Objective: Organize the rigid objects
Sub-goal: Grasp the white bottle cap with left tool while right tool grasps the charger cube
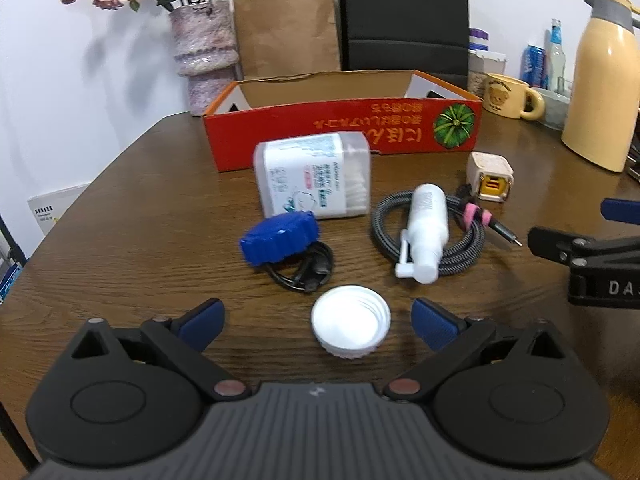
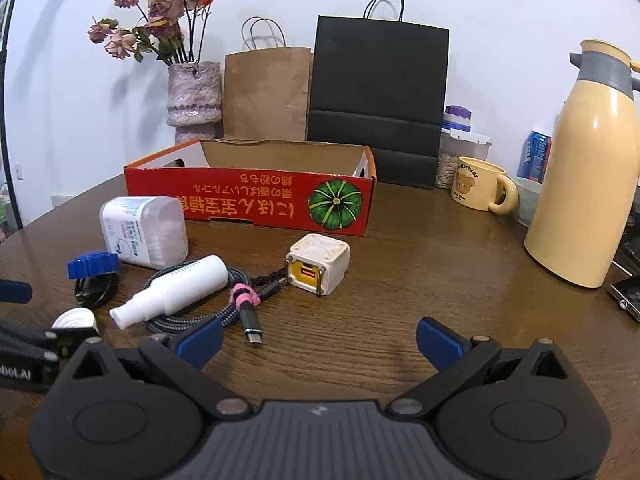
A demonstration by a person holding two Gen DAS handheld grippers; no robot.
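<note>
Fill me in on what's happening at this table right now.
A person is tidying small items with two handheld grippers. The left gripper is open, its fingers either side of a white cap lying open side up on the table, not yet gripped. The right gripper is open and empty, over bare wood short of the white charger cube. The spray bottle, braided cable, blue lid and swab box all lie outside the red cardboard box.
</note>
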